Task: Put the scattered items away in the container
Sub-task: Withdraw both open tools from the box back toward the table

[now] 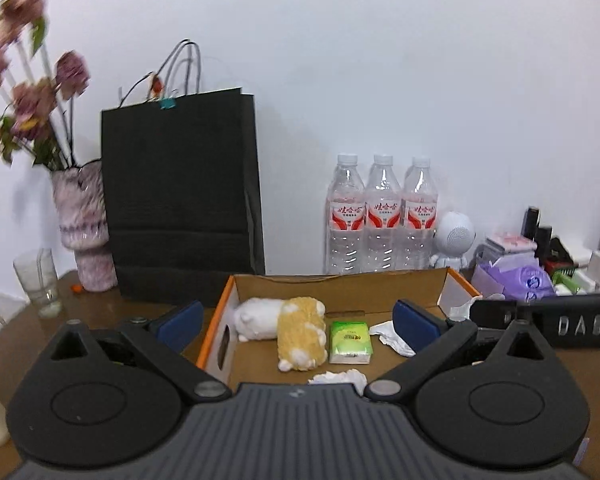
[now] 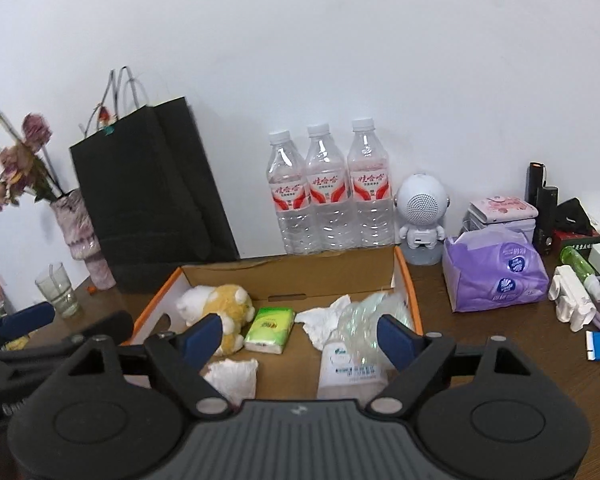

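An open cardboard box (image 2: 288,276) with orange edging is sitting on the brown bench (image 2: 480,344), back toward the bench's far edge where it meets the wall. Inside it, a white-and-yellow plush toy (image 2: 220,308) is lying in the far left corner, and a green tissue pack (image 2: 270,328) is resting just beside it toward the middle. A crumpled white tissue (image 2: 322,320) is lying near the centre, another crumpled tissue (image 2: 234,376) is sitting by the near wall, and a clear plastic packet (image 2: 352,356) is lying on the right side of the box.

The left hand-held gripper (image 1: 300,322) is hovering above the near side of the box, its blue-padded jaws standing wide apart with nothing between them. The right hand-held gripper (image 2: 300,338) is hovering above the same near side, its jaws also spread apart and gripping nothing; the packet and tissues are lying below the gap, untouched.

Along the far edge of the bench, a black paper bag (image 2: 152,200) is standing left of the box, with a vase of dried flowers (image 2: 82,236) and a drinking glass (image 2: 58,288) further left. Three water bottles (image 2: 328,192) are standing behind the box, and a white robot-shaped speaker (image 2: 422,208) is beside them. A purple tissue pack (image 2: 496,272) is lying on the bench to the right of the box.
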Available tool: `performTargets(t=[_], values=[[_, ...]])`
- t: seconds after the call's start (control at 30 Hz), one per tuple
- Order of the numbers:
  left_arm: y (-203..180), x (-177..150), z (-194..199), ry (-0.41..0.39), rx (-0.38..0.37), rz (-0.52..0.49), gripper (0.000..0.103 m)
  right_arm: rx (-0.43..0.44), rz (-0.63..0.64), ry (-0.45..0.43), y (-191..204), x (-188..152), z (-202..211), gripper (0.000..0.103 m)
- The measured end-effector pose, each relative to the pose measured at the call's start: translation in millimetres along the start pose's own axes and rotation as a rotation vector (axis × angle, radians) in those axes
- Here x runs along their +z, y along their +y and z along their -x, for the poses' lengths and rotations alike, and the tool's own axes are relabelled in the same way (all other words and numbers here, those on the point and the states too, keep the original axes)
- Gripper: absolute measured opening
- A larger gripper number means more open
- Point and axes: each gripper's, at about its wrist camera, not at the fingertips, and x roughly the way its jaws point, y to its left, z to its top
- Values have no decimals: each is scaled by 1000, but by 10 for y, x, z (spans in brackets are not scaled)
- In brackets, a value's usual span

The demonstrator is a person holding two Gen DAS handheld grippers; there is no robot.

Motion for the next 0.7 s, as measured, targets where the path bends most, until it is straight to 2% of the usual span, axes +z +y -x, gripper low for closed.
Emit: performTargets(t=[0.13, 0.37, 0.53, 0.7], values=[[-12, -218, 75, -25, -4, -8, 103, -14, 67, -28, 21, -239, 14, 84], [-54, -456, 307, -61, -11, -30, 103, -17, 102, -111, 3, -497, 289, 85], [-79, -632, 528, -33, -7, -51, 103, -34, 112, -141, 27, -744, 512, 86], [-54, -853, 941, 40, -2, -22, 103, -48, 122, -149, 115, -1095, 891, 86]])
